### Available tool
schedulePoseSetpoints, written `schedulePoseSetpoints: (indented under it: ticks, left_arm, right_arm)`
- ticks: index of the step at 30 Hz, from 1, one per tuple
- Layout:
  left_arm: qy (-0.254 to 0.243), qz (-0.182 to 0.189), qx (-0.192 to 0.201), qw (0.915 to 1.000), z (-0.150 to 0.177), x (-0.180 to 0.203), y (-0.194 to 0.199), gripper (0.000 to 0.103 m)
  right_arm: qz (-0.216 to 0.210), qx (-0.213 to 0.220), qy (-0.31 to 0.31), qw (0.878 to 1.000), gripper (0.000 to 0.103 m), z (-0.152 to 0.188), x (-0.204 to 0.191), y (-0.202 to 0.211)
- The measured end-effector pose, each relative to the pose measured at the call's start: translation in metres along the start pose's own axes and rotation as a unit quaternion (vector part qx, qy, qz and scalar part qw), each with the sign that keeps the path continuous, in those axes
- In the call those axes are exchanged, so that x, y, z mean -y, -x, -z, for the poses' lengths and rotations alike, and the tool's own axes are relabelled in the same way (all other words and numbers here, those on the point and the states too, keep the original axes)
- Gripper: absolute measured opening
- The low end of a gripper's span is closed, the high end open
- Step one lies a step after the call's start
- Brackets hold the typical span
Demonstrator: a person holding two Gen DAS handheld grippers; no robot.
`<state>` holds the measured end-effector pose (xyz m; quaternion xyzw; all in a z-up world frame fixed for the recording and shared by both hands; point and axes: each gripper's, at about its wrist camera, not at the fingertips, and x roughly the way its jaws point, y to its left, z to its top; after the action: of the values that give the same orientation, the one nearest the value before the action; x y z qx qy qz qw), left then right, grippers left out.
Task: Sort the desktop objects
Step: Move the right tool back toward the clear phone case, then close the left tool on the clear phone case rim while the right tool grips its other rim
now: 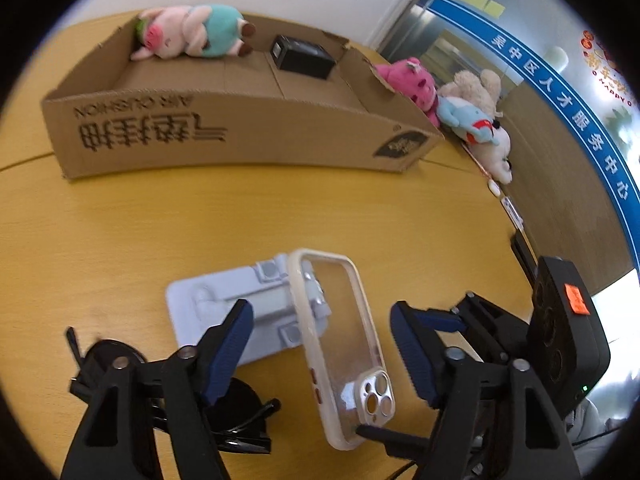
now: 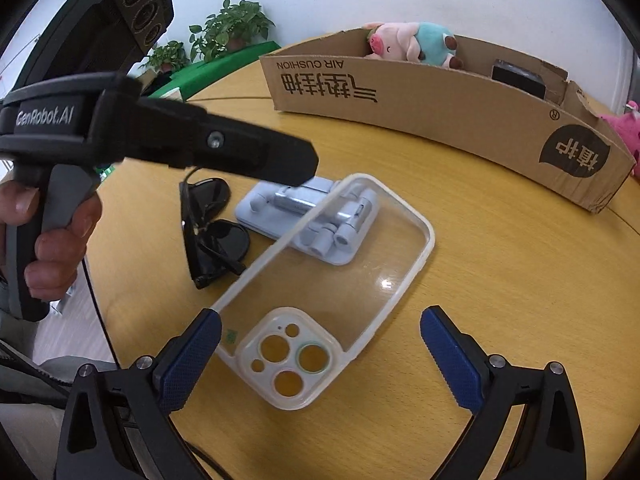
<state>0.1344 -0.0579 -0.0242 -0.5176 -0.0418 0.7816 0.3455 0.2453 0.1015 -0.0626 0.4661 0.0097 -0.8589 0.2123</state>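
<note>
A clear phone case (image 1: 340,344) (image 2: 332,280) lies on the yellow table, partly over a grey folding phone stand (image 1: 236,304) (image 2: 312,216). Black sunglasses (image 2: 212,228) (image 1: 236,404) lie left of them. My left gripper (image 1: 324,344) is open, its jaws on either side of the case. My right gripper (image 2: 320,356) is open, low over the case's camera end. A cardboard box (image 1: 224,132) (image 2: 440,112) beyond holds a pink pig plush (image 1: 188,32) (image 2: 412,42) and a black box (image 1: 302,58) (image 2: 518,78).
Several plush toys (image 1: 452,100) lie at the table's right edge beside the box. The right gripper's body (image 1: 560,340) is at the right of the left wrist view; the left gripper's body (image 2: 140,136) crosses the right wrist view. Potted plants (image 2: 228,28) stand behind.
</note>
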Motion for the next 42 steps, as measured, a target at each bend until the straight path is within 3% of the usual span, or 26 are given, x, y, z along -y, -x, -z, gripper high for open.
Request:
schedulePoseSetpoints:
  ticks: [4, 6, 12, 18, 24, 28, 31, 33, 37, 42]
  left_arm:
    - [-0.008, 0.009, -0.033, 0.9994, 0.004, 0.007, -0.017, 0.063]
    - [-0.004, 0.015, -0.049, 0.9987, 0.005, 0.007, -0.023, 0.048]
    - [0.01, 0.015, -0.059, 0.9981, 0.007, 0.004, -0.032, 0.019]
    - [0.002, 0.017, -0.061, 0.998, 0.008, 0.016, -0.038, 0.017]
    - [0.007, 0.06, -0.051, 0.9969, -0.009, 0.04, -0.038, 0.017]
    - [0.009, 0.115, -0.054, 0.9918, -0.018, 0.062, -0.042, 0.017]
    - [0.004, 0.172, -0.079, 0.9818, -0.018, 0.081, -0.055, 0.017]
    - [-0.019, 0.191, -0.092, 0.977, -0.015, 0.098, -0.062, 0.017]
    - [-0.052, 0.184, -0.1, 0.9764, -0.011, 0.108, -0.065, 0.017]
    - [-0.067, 0.121, -0.103, 0.985, 0.003, 0.09, -0.054, 0.017]
  right_arm:
    - [0.009, -0.006, -0.025, 1.0, 0.094, 0.006, 0.017, -0.001]
    - [0.0, -0.003, -0.038, 0.999, 0.093, 0.009, 0.025, 0.002]
    - [-0.067, -0.001, -0.044, 0.997, 0.094, 0.012, 0.019, 0.0]
    - [-0.061, 0.0, -0.051, 0.997, 0.096, 0.015, 0.021, 0.0]
    - [-0.083, 0.02, -0.096, 0.992, 0.102, 0.021, 0.042, 0.008]
    - [-0.083, 0.037, -0.118, 0.989, 0.103, 0.024, 0.057, 0.02]
    - [-0.068, 0.05, -0.132, 0.988, 0.102, 0.033, 0.071, 0.038]
    - [-0.065, 0.056, -0.149, 0.985, 0.102, 0.04, 0.082, 0.049]
    - [-0.042, 0.052, -0.183, 0.981, 0.102, 0.062, 0.103, 0.07]
    - [-0.013, 0.058, -0.215, 0.975, 0.103, 0.087, 0.12, 0.089]
